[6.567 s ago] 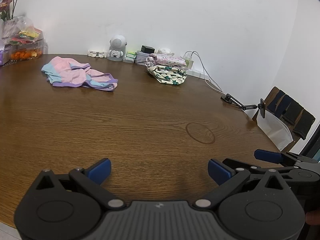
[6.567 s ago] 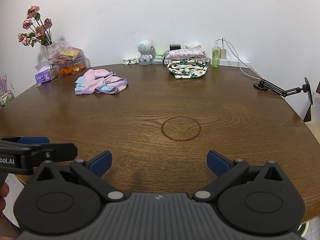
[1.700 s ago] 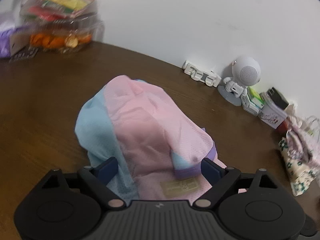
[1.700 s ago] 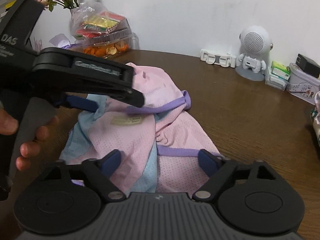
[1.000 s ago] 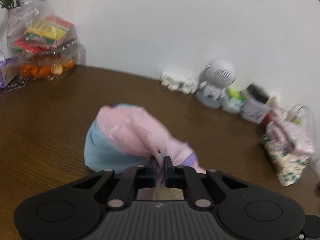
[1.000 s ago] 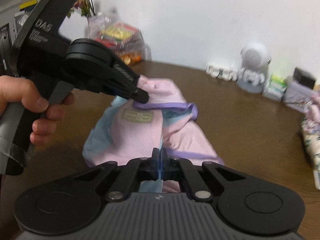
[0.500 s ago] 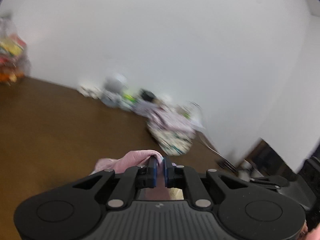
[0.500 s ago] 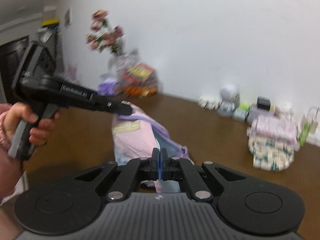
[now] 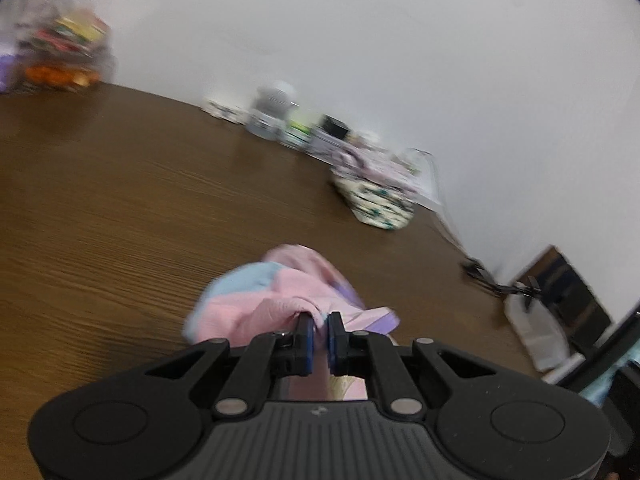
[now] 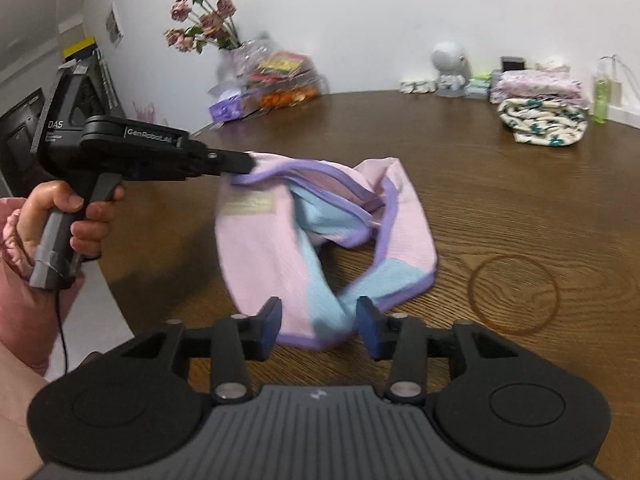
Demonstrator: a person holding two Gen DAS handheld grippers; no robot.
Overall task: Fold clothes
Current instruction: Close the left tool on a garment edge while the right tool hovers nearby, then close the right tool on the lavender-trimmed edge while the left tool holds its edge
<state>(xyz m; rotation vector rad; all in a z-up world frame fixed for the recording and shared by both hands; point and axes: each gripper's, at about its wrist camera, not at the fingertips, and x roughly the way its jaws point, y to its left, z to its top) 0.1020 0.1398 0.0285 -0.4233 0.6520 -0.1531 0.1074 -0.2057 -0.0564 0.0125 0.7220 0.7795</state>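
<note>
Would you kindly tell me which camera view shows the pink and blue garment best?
The right wrist view: the pink and blue garment hangs spread from the left claw over the table. The left wrist view shows only a blurred bunch behind the shut claw.

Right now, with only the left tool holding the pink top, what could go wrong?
1. The left tool pinches only the top by its purple edge, so the cloth may slip out or bunch.
2. The right tool has just been opening; the hem lies between its pads, unpressed, and could snag if it moves off.
3. The top is twisted, blue panel crossing pink. Folding now would likely trap that twist.
</note>
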